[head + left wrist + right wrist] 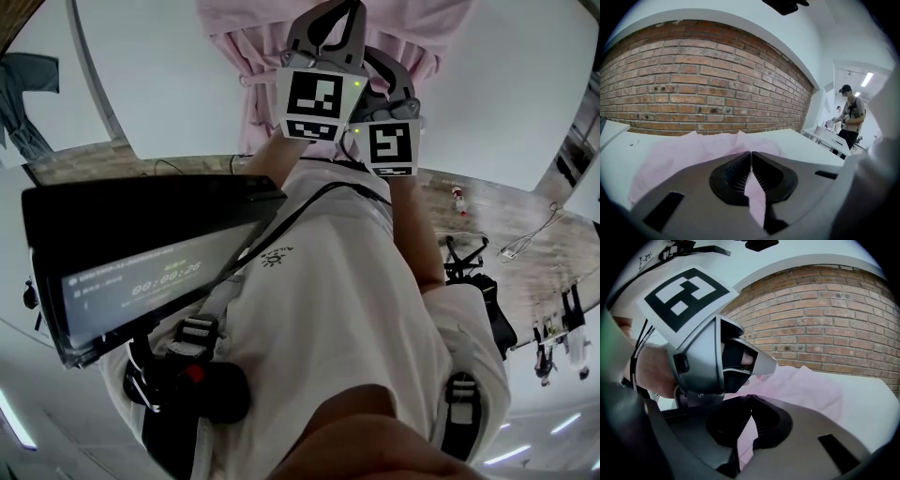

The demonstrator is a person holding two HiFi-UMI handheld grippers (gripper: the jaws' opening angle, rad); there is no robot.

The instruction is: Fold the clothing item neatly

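Note:
A pale pink garment (pixel 246 56) lies spread on a white table (pixel 141 66), bunched where both grippers meet. My left gripper (pixel 330 23) is shut on a fold of the pink garment (pixel 689 152), and a strip of cloth shows between its closed jaws (pixel 751 153). Right beside it, my right gripper (pixel 380 70) is also shut on the pink garment (pixel 808 385), with fabric pinched at its tips (pixel 750 399). In the right gripper view the left gripper (pixel 740 359) sits just above and left of the right jaws, almost touching.
A red brick wall (pixel 703 89) runs behind the white table (pixel 806 143). A person (pixel 851 119) stands at another table far right. A dark screen (pixel 141 258) hangs at my chest in the head view.

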